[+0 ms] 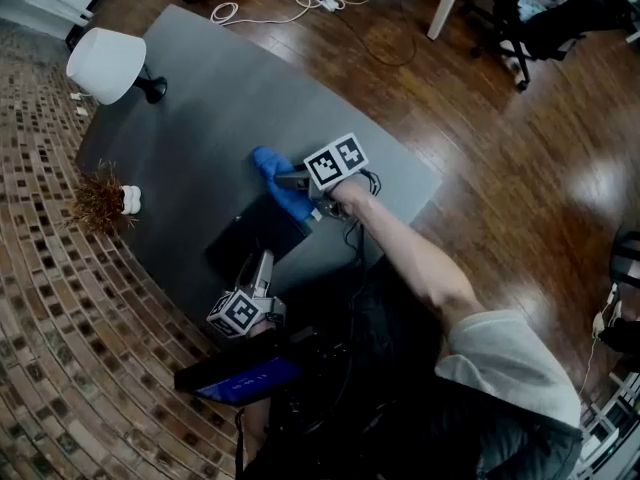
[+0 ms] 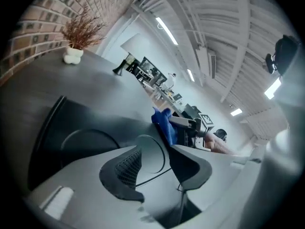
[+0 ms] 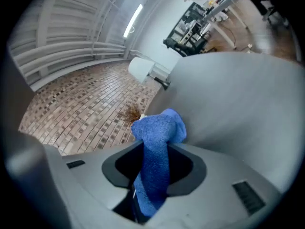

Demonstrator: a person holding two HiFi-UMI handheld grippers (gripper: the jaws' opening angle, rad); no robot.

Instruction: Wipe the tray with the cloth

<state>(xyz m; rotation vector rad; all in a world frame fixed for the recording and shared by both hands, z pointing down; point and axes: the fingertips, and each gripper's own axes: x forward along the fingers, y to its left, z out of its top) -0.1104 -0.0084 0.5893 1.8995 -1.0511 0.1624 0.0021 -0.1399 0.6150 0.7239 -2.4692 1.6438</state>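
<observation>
The grey worktop (image 1: pixel 220 98) fills the middle of the head view, running from far left to near right. On its near part lies the dark, flat tray (image 1: pixel 250 236), set at an angle with a corner towards the far side. A white lamp (image 1: pixel 105 65) stands at the far left, and a small dried plant (image 1: pixel 98 200) in a white pot sits at the left edge, both well apart from the tray.

The blue cloth (image 1: pixel 280 183) is at the tray's far right corner, with its lower end over the tray's edge. Whether it touches the tray I cannot tell. The right gripper (image 3: pixel 155 168) is clenched on the cloth, which sticks out ahead of the jaws in a bunched fold and trails back between them.

The left gripper (image 2: pixel 159 163) is at the tray's near side, pointing across it. Its jaws stand partly apart with nothing grasped.

The step in hand looks like bringing the cloth onto the tray. The wipe itself does not appear to be under way, since most of the cloth is beyond the tray. The next move probably calls for lowering the bunched end flat onto the tray and drawing it across towards the near left. The left gripper should hold the near rim so the tray does not slide.
</observation>
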